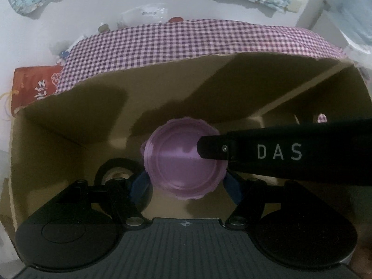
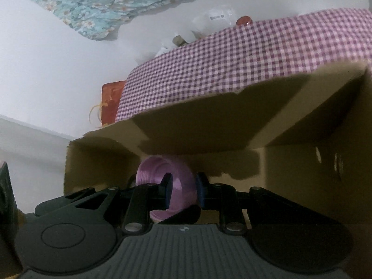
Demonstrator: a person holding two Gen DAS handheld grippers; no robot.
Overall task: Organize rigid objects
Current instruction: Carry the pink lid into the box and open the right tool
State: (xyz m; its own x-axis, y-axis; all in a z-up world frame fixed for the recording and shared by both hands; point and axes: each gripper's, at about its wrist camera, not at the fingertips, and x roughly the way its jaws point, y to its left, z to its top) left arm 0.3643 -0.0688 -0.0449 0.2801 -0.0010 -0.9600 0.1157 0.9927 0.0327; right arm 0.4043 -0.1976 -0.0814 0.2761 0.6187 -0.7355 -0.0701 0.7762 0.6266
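Inside the cardboard box (image 1: 69,121), at six o'clock, the left gripper (image 1: 186,186) clasps the purple bowl (image 1: 183,162) across its sides; from three o'clock the right gripper (image 2: 183,190) pinches its rim

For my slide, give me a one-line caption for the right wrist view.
Right tool pinching the rim of a purple plastic bowl inside a brown cardboard box draped with purple gingham cloth.

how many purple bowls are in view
1: the purple bowl is inside the cardboard box, held between the jaws of both grippers. More could be hidden behind the box divider.
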